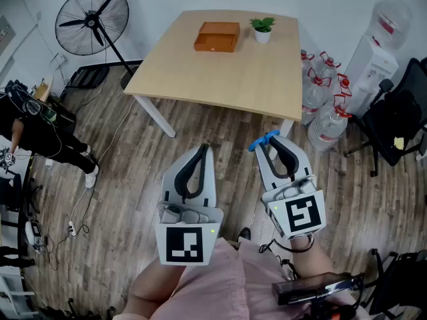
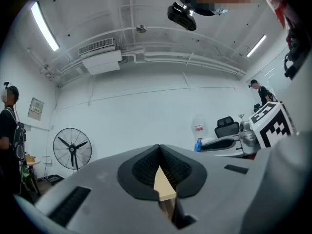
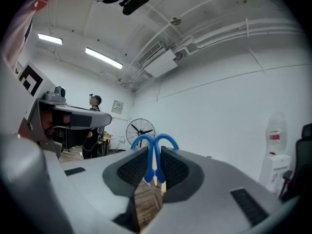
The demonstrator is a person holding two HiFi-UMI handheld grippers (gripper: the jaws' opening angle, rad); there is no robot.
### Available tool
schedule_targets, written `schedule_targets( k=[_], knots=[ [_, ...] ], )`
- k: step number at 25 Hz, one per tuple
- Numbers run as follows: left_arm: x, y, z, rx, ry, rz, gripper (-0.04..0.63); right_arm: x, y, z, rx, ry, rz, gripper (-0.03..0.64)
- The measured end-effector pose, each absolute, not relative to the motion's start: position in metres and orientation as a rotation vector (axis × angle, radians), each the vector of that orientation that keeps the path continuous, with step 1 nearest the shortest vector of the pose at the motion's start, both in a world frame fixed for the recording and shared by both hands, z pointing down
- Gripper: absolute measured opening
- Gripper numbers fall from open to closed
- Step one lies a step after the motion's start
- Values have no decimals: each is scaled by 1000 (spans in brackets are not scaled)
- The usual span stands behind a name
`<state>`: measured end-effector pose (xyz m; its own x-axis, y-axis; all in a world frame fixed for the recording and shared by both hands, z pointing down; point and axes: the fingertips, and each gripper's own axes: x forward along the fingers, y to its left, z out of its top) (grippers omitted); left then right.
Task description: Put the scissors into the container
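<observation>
The main risk is the grip. The right gripper (image 1: 272, 145) is clamped on the blue scissors (image 3: 141, 140) at the handle loops only, and these stick out past the jaw tips toward 12 o'clock. The blades are out of sight, so I cannot tell how much of the tool sits between the pads. With so narrow a pinch, the scissors could probably pivot or slide out on a jolt or a quick swing. The orange container (image 1: 217, 37) lies well apart at 12 o'clock, on the far part of the wooden table (image 1: 220, 79). The carry is therefore long, and a drop onto the plank floor is likely if the hold loosens. A small potted plant (image 1: 263, 29) stands just beside the container at its 3 o'clock side, and a wide approach from the right could knock it. Both grippers are held low and close to the body, side by side, pointing toward 12 o'clock and roughly level. The left gripper (image 1: 202, 149) has its jaws pressed together at the tips with nothing between them.
</observation>
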<state>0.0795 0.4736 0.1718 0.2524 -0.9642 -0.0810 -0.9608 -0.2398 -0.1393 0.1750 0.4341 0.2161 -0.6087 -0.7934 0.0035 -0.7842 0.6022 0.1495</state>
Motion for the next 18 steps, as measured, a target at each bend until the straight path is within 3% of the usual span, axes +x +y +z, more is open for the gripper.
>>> schedule_targets(
  k=[18],
  knots=[
    [94,477,183,-2332,1858,-68,5,196,434,217,1355,-2801,-178,84]
  ],
)
